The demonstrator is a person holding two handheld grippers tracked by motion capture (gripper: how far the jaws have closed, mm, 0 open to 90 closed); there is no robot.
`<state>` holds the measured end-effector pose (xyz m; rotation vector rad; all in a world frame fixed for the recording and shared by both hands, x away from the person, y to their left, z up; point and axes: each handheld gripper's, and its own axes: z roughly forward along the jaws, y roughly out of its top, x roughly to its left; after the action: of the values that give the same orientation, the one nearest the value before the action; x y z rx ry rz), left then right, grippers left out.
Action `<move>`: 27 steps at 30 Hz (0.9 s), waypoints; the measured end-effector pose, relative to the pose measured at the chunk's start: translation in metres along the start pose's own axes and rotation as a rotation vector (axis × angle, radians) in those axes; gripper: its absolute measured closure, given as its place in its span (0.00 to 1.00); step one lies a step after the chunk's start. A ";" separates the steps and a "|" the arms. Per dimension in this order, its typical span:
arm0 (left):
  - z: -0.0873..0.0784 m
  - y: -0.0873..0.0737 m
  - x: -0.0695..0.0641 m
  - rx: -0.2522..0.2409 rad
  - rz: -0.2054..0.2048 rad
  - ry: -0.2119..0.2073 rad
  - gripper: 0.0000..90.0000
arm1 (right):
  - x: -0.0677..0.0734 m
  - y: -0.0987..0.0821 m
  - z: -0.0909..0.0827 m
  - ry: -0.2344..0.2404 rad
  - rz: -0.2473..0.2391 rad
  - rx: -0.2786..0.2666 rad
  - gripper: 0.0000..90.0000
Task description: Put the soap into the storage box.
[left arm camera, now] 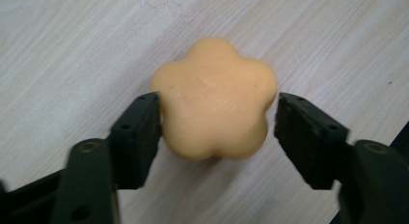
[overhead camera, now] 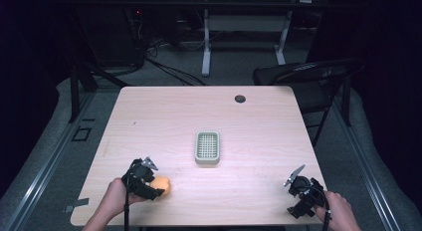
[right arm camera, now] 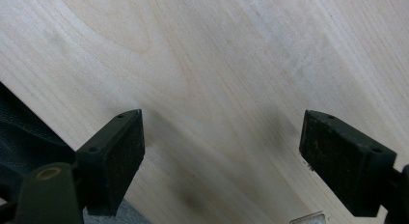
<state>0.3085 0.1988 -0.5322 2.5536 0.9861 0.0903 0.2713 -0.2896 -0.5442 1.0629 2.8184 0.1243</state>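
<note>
Left gripper view shows the left claw [left arm camera: 218, 137] spread around the soap [left arm camera: 215, 98], right pad apart; dish [overhead camera: 207, 147] still empty; right claw [right arm camera: 222, 156] spread, idle.

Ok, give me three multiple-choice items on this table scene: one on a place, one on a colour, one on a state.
1. Where is the flower-shaped soap?
A. in the dish
B. on the table between the left gripper's jaws
C. on the chair

2. What colour is the soap?
A. orange
B. blue
C. white

3. How does the right gripper stand?
A. shut on the soap
B. shut on the dish
C. open with nothing between its jaws

Answers: 1 B, the left gripper view shows it on the wood between both jaws, apart from the soap dish. 2 A, it is pale orange in both views. 3 C, only bare table lies between its wide-set jaws.
</note>
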 end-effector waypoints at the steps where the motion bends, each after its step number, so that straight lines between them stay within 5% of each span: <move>1: 0.002 0.001 0.000 0.024 0.010 0.018 0.28 | 0.001 0.000 0.001 -0.001 0.009 -0.009 0.17; 6: 0.010 0.005 0.005 0.019 -0.005 -0.009 0.22 | 0.001 0.000 0.000 -0.002 0.007 -0.008 0.17; 20: 0.021 0.006 -0.003 0.092 0.081 0.027 0.29 | 0.001 0.000 0.001 0.003 0.011 -0.013 0.17; 27: 0.014 0.008 -0.001 0.056 0.065 0.019 0.30 | 0.001 0.000 0.001 0.000 0.007 -0.008 0.17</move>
<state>0.3151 0.1881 -0.5416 2.6412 0.9245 0.1068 0.2707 -0.2890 -0.5449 1.0705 2.8123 0.1366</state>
